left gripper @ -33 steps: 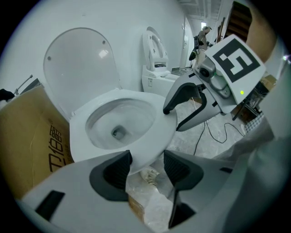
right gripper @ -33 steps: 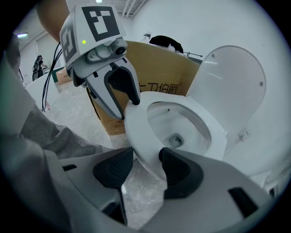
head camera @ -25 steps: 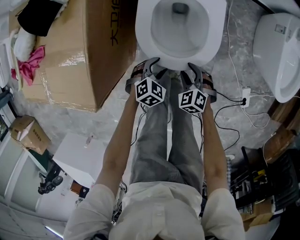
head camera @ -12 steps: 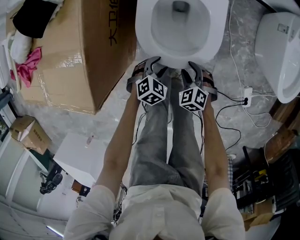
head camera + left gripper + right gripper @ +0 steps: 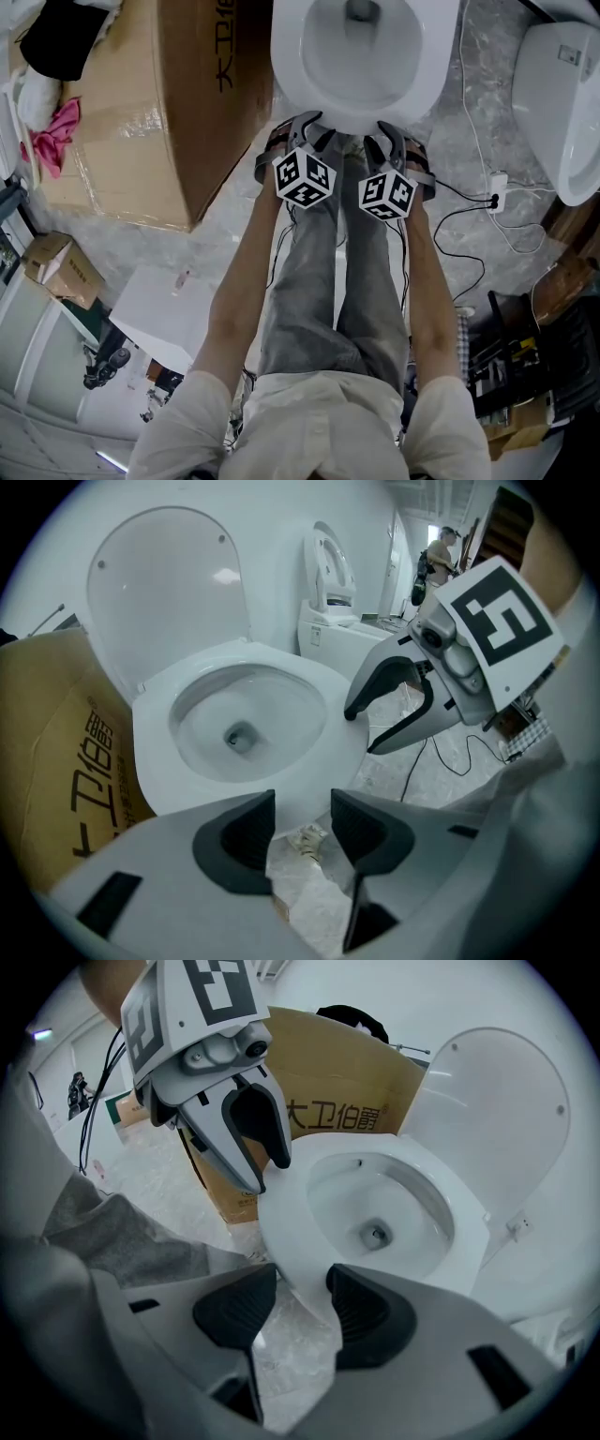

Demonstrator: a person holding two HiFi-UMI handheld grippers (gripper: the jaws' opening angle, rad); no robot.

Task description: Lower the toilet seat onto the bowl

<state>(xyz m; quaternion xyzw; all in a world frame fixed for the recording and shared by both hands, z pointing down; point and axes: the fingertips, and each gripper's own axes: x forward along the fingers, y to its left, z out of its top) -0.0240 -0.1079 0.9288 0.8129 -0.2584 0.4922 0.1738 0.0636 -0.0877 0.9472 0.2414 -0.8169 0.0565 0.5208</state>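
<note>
On the side of the brown cardboard box [image 5: 328, 1063], which stands on the floor [image 5: 225, 244] just beside the toilet, four dark Chinese characters are printed: 大卫伯爵. They read clearly in the right gripper view; the head view and the left gripper view show only a part of them. The cubes on both tools carry black and white square patterns, with no letters.

The left tool [image 5: 302, 808] is closing its jaws, but a clear gap is between them and no thing stands in it. Through the gap only the floor shows, with a small crumpled scrap that I cannot identify. The right tool [image 5: 300, 1283] has its jaws apart and grips nothing; the front edge of the toilet shows beyond the gap, and the pads do not press on it. Both tools are held side by side at the front rim of the toilet. Whether their tips touch it I cannot tell.

The toilet seat [image 5: 323, 691] lies flat on the bowl [image 5: 225, 714]. The lid [image 5: 169, 583] stands upright behind it.
</note>
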